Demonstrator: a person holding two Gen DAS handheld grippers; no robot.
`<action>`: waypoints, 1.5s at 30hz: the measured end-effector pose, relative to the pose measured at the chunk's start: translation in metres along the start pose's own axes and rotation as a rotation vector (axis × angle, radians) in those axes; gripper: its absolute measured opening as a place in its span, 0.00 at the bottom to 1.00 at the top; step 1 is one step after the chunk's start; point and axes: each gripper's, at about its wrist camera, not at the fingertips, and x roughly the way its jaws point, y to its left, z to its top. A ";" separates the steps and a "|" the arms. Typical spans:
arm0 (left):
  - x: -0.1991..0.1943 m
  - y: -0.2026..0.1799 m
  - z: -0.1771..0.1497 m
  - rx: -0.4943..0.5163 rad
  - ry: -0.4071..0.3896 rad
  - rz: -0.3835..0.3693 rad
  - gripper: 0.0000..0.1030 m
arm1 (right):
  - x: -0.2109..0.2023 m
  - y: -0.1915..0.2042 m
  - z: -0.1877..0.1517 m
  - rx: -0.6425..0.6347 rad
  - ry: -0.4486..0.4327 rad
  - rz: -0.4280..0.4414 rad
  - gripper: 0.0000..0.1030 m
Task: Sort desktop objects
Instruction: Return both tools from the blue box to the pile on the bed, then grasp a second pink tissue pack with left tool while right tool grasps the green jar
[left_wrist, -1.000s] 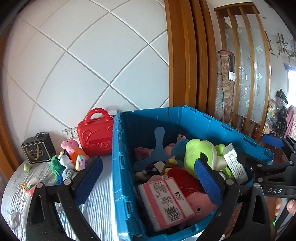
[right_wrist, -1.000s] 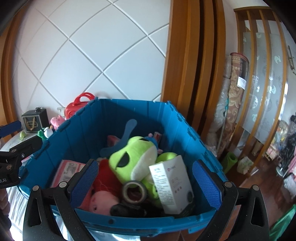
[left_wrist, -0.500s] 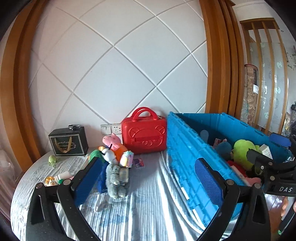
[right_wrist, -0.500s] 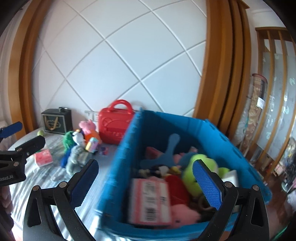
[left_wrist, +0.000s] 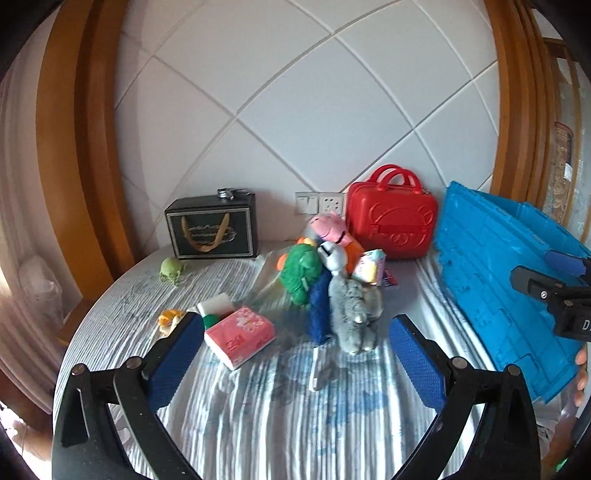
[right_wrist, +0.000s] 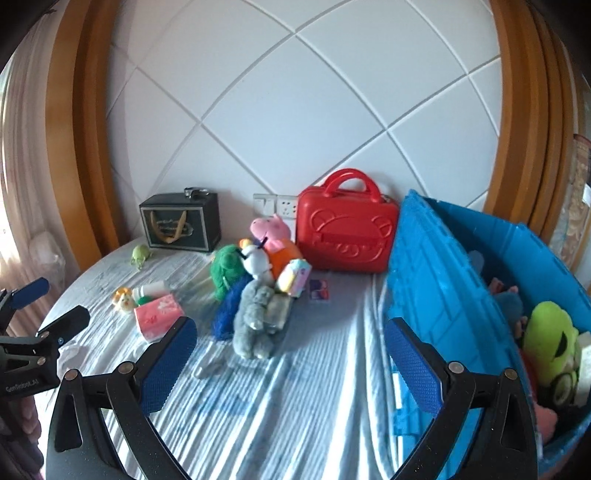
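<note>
Now both grippers hover above the tabletop (left_wrist: 258, 424), which a striped white and blue cloth covers. The left gripper (left_wrist: 295, 354) has its jaws spread wide and holds nothing; the right gripper (right_wrist: 290, 354) is the same, jaws released and empty.

Between them and the far wall lies a heap of toys: a grey plush animal (right_wrist: 253, 321) at the near side, a green plush (right_wrist: 225, 267) and a blue fluffy piece (right_wrist: 227, 308) to its left, a white plush figure (right_wrist: 255, 260) above, and a pink pig plush (right_wrist: 271, 230) at the far side. A small pastel pack (right_wrist: 293, 277) leans at the right of the heap. Left of the heap a pink tissue pack (left_wrist: 240, 332) lies flat, near the left gripper's left finger. Farther left there is a small yellow toy (left_wrist: 168, 317) and a small green toy (left_wrist: 170, 267).

Against the wall stand a black gift box (left_wrist: 212, 227) and a red toy suitcase (right_wrist: 347, 225). At the right stands a blue plastic crate (right_wrist: 424, 280), and inside it a lime green plush (right_wrist: 550, 339) rests among other things.
</note>
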 end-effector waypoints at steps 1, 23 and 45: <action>0.009 0.010 -0.002 -0.009 0.017 0.017 0.99 | 0.010 0.004 0.001 -0.004 0.016 0.004 1.00; 0.264 0.102 -0.048 0.069 0.432 -0.003 0.99 | 0.266 0.029 -0.018 0.056 0.403 0.019 1.00; 0.331 0.080 -0.076 0.097 0.578 -0.019 0.98 | 0.326 0.006 -0.046 0.134 0.514 0.037 0.99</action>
